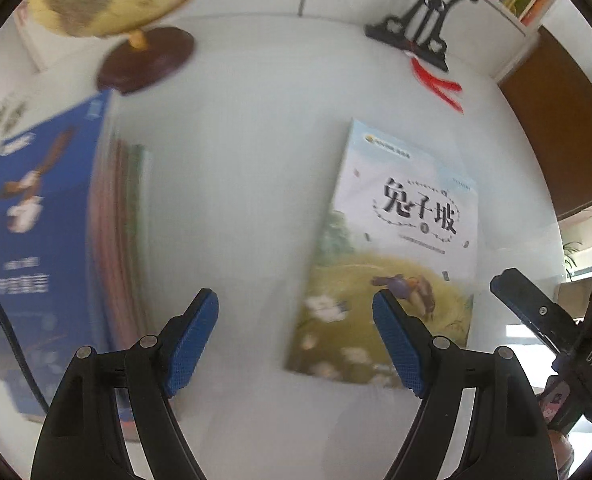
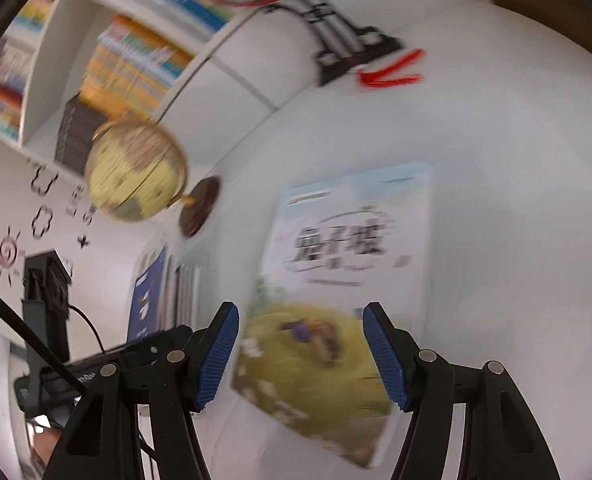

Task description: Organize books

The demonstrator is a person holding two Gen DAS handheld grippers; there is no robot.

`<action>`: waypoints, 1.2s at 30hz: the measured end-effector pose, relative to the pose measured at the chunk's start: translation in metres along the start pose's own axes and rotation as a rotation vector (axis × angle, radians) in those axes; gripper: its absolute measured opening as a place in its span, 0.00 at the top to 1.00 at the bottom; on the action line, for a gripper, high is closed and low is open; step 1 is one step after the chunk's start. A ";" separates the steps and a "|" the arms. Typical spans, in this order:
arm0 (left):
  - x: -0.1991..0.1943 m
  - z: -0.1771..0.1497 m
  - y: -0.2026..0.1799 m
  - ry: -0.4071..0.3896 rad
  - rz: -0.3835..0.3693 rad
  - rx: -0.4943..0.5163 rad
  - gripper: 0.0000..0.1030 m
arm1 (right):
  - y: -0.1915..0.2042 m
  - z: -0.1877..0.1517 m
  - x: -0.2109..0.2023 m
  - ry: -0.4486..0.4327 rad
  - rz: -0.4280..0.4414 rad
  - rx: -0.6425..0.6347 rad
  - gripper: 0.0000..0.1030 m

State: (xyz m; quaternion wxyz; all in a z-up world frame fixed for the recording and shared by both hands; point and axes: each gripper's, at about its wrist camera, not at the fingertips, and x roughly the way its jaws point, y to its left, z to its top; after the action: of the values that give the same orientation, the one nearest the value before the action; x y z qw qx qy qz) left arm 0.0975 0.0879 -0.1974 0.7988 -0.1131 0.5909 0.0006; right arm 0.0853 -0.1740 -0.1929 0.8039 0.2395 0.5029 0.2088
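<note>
Partly done: stack of books [image 1: 55, 240] at 9 o'clock; picture book [image 1: 392, 256] lies loose on desk [image 1: 235, 120]. Left tool [image 1: 296, 340] and right tool [image 2: 302, 356] released, empty.

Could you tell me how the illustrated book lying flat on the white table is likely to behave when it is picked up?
The illustrated book looks thin and soft-covered, so it will probably flex if held by one edge. Lying flat on the smooth table, it may slide rather than lift.
</note>
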 end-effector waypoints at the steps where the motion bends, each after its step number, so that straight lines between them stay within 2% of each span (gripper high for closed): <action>1: 0.006 0.000 -0.003 0.009 -0.005 -0.001 0.24 | -0.010 0.001 -0.002 0.000 -0.002 0.024 0.39; 6: 0.028 -0.003 -0.011 0.048 -0.040 -0.008 0.24 | -0.043 0.004 -0.006 0.007 0.001 0.100 0.39; 12: 0.038 -0.004 -0.017 0.058 -0.051 -0.007 0.24 | -0.057 0.004 -0.001 0.031 0.010 0.130 0.39; 22: 0.044 0.002 -0.029 0.039 -0.096 0.026 0.23 | -0.057 0.007 0.005 0.042 0.059 0.125 0.37; 28: 0.046 0.002 -0.033 0.044 -0.110 0.049 0.16 | -0.052 0.008 0.011 0.055 0.082 0.114 0.35; 32: 0.045 0.005 -0.028 0.043 -0.154 0.011 0.15 | -0.054 0.007 0.015 0.056 0.125 0.140 0.34; 36: 0.043 0.003 -0.025 0.038 -0.184 0.008 0.15 | -0.053 0.007 0.015 0.049 0.133 0.143 0.32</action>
State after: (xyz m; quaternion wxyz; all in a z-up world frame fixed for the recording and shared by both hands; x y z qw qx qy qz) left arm 0.1169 0.0587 -0.2325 0.7846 -0.1636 0.5930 -0.0772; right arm 0.1024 -0.2089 -0.2322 0.7566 0.3240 0.5190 0.2308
